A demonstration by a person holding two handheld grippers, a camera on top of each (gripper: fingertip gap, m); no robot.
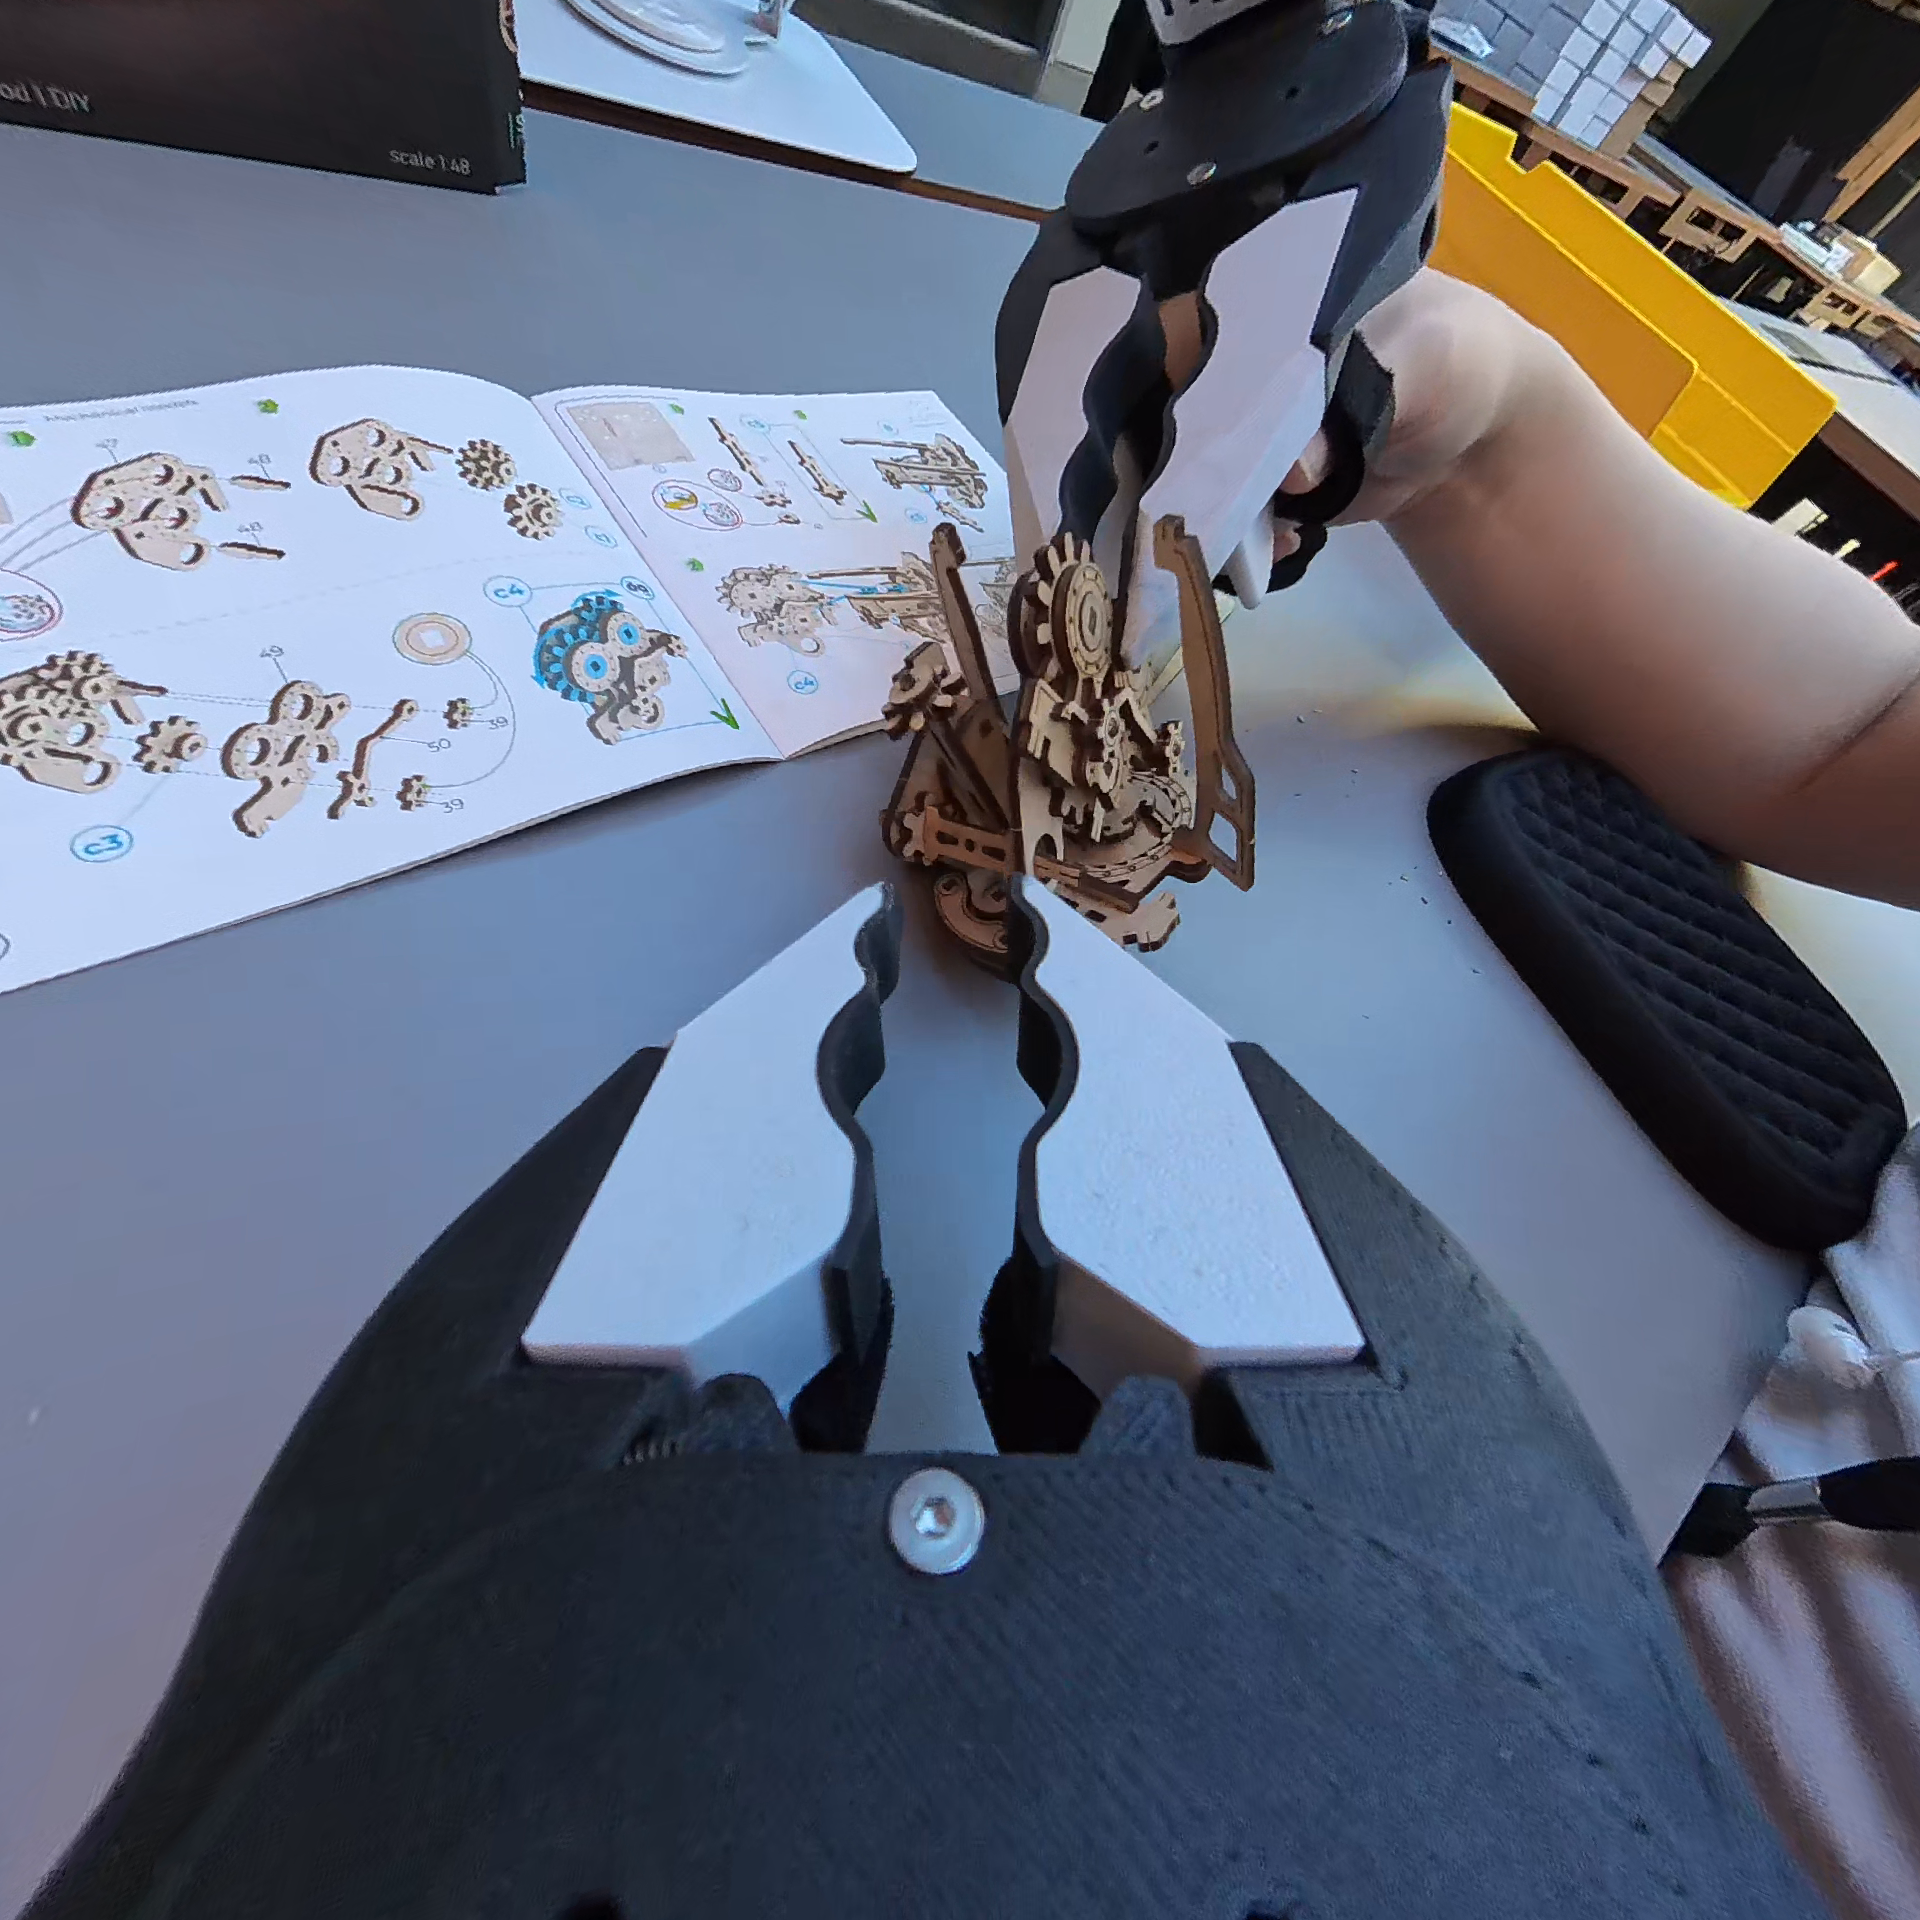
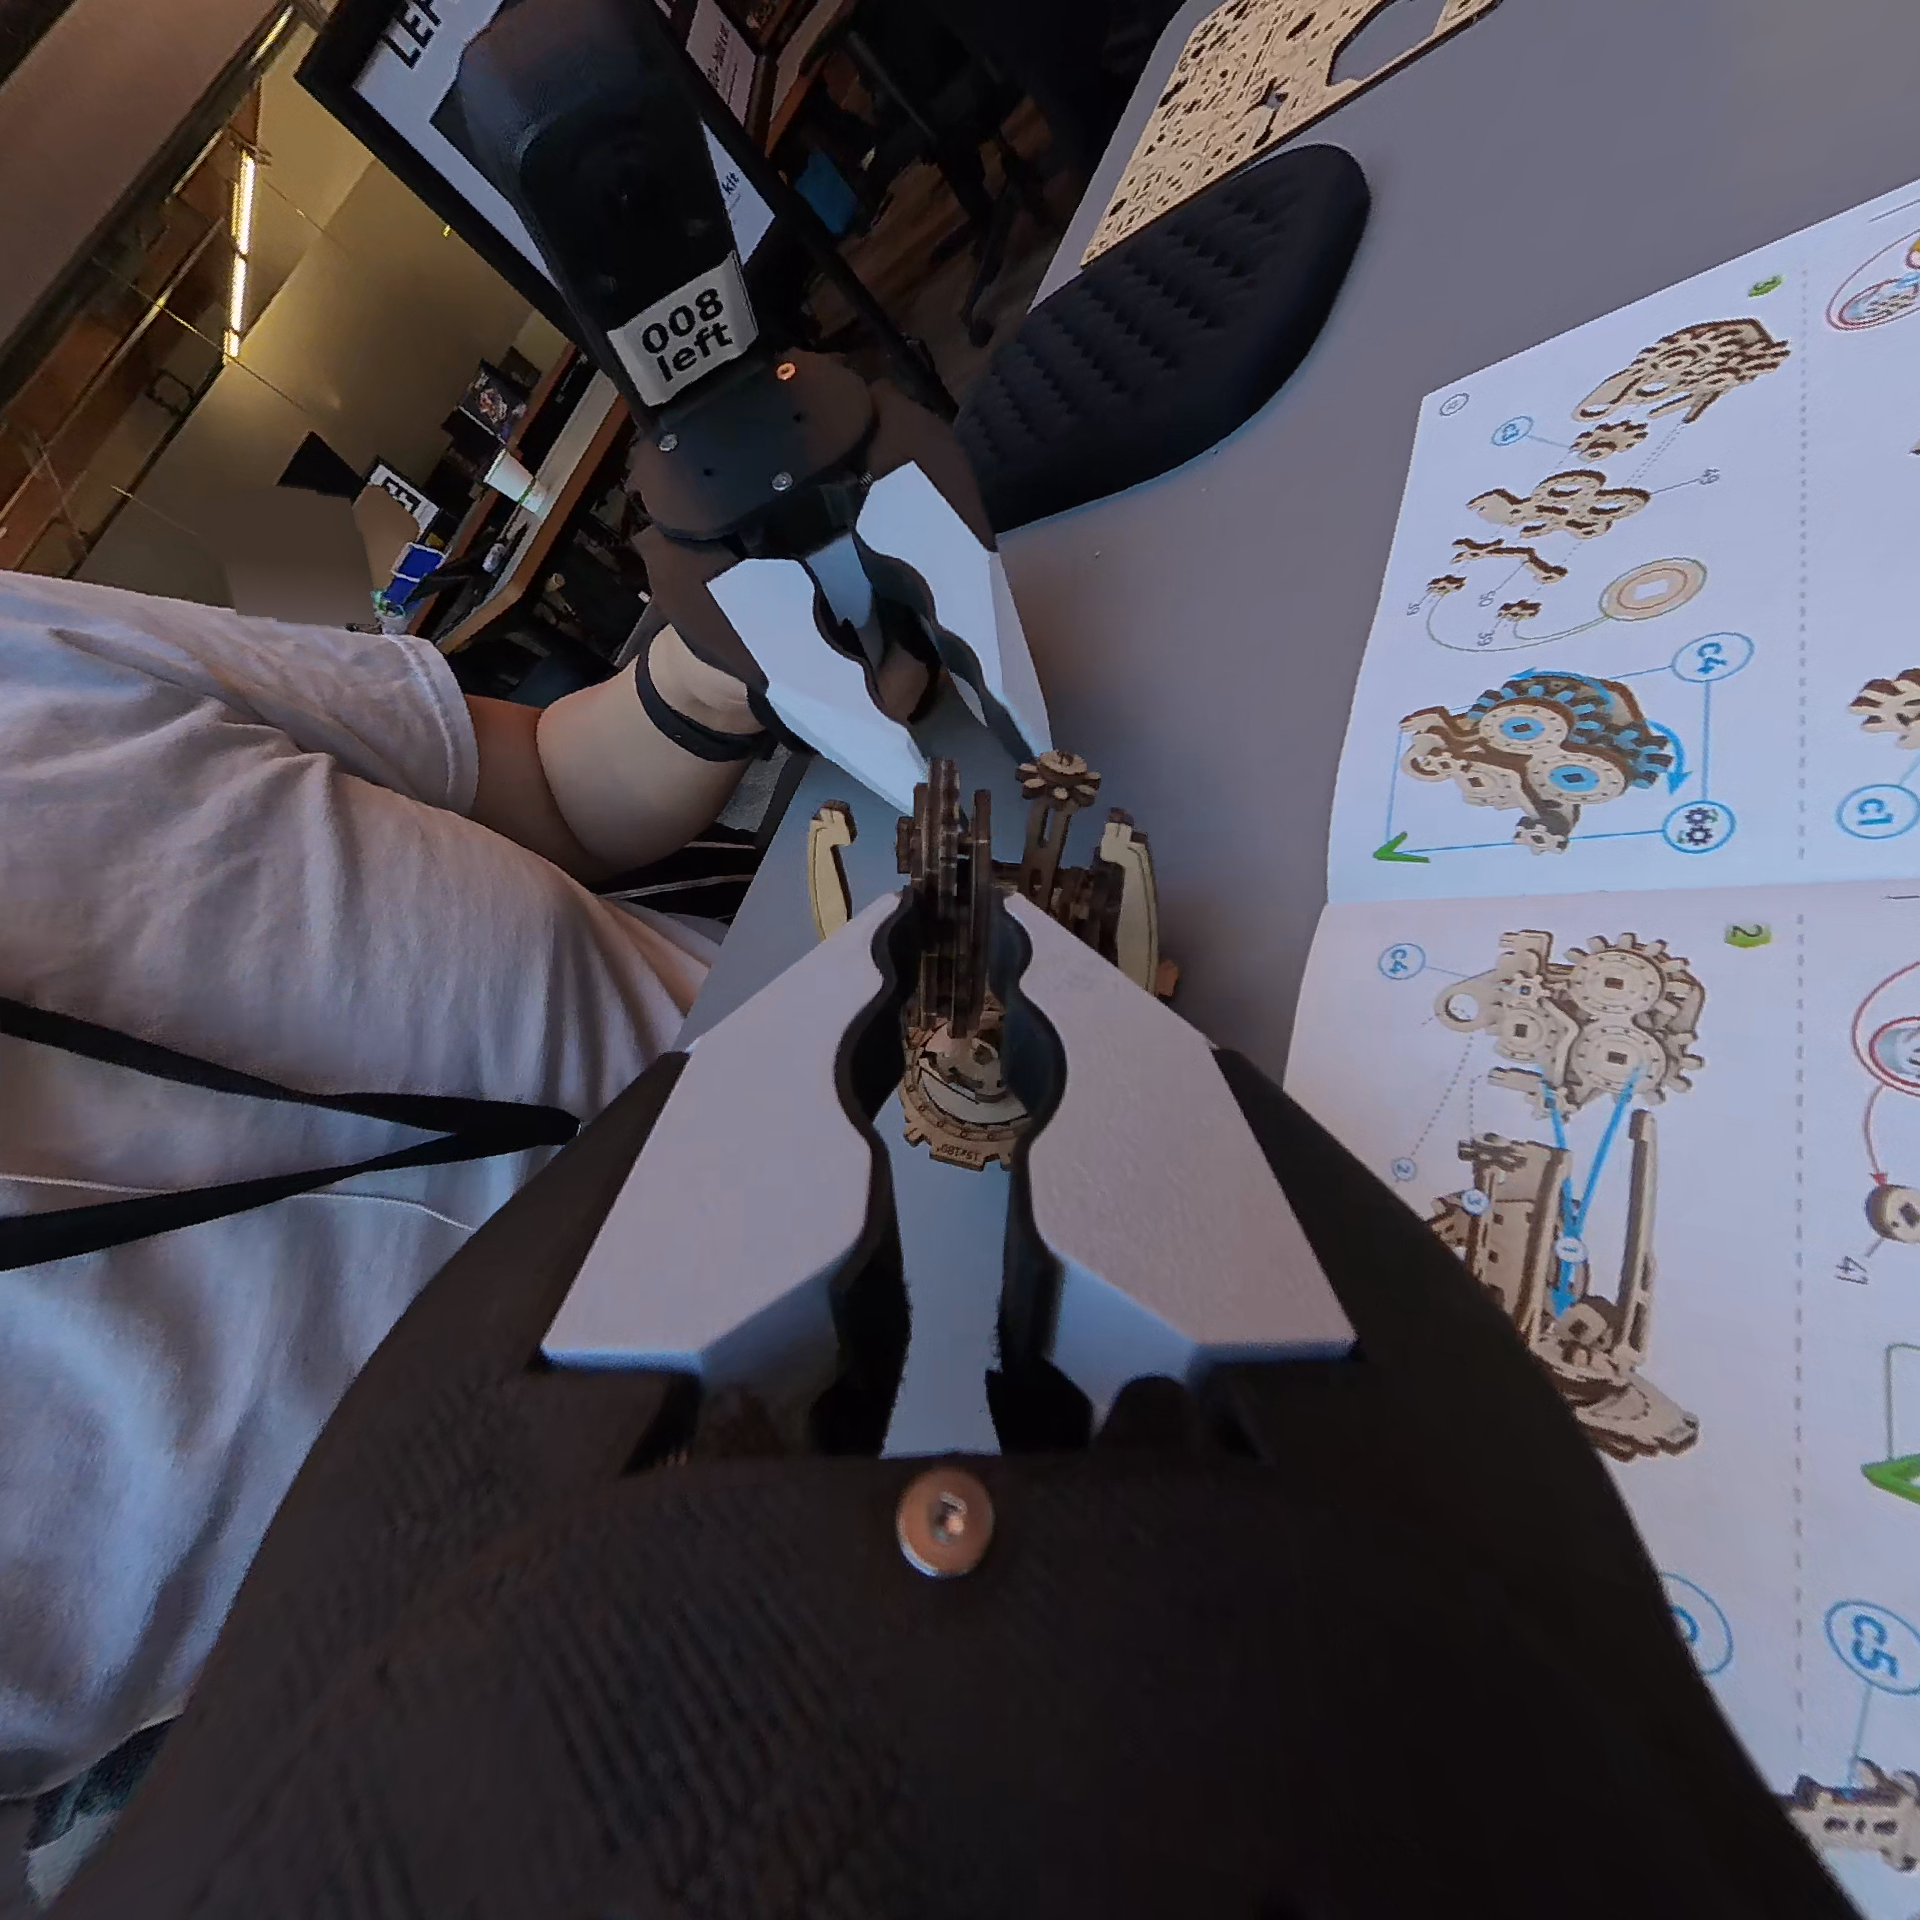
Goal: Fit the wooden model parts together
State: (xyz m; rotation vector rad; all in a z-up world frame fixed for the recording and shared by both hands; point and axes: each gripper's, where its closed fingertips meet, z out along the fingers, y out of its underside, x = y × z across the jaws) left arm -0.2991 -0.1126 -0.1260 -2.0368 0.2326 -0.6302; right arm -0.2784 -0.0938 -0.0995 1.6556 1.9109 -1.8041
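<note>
Model (image 2: 951, 935) base behind hand-held gripper (image 2: 951, 920)

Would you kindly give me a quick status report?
Right gripper shut on gear block. Left gripper open at wooden model base. Instruction booklet lies alongside.

A workshop or maker space. A grey table (image 1: 312, 1143) carries an open instruction booklet (image 1: 395, 644), a dark kit box (image 1: 260, 83) and a laser-cut wooden sheet (image 2: 1247, 114). Behind stand wooden shelves of small white boxes (image 1: 1600, 62), a yellow bin (image 1: 1621, 343) and cluttered benches (image 2: 520, 499).
</note>
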